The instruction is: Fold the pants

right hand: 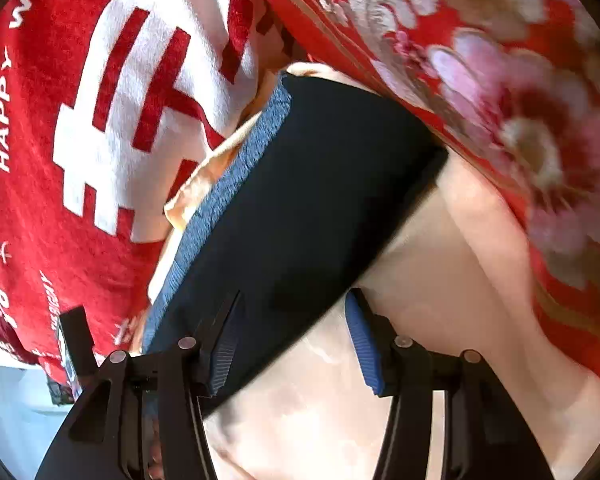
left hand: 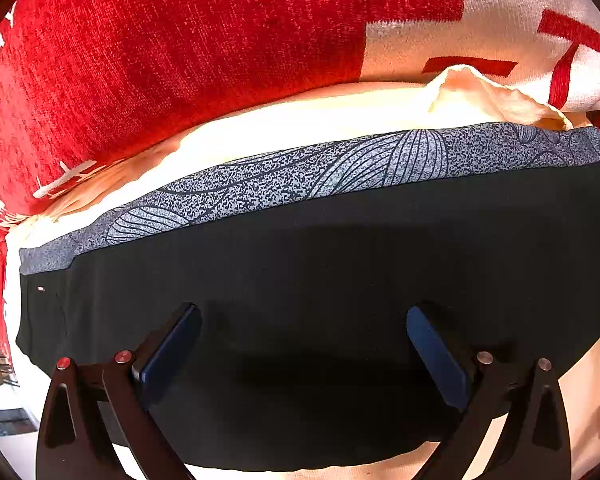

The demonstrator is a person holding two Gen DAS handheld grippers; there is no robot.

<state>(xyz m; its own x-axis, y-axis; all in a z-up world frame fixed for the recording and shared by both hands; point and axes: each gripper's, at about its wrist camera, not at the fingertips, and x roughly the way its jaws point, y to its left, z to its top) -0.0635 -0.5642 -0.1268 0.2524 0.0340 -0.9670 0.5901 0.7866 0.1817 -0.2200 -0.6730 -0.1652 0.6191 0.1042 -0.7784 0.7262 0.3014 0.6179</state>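
The black pants (left hand: 320,264) lie folded on a cream sheet (left hand: 300,120), with their grey patterned waistband (left hand: 300,176) along the far edge. My left gripper (left hand: 302,316) hovers over the black cloth, open, with nothing pinched between its blue pads (left hand: 436,356). In the right wrist view the pants (right hand: 324,184) run diagonally, the waistband (right hand: 228,196) on their left side. My right gripper (right hand: 294,312) is open and straddles the pants' near edge. Its left finger (right hand: 224,332) is over the black cloth and its right pad (right hand: 364,352) is over the bare sheet (right hand: 440,280).
A red and white towel-like blanket (left hand: 180,40) with large characters lies beyond the waistband. A red floral quilt (right hand: 500,80) borders the pants on the right. A small black object (right hand: 74,340) sits at the left edge of the right wrist view.
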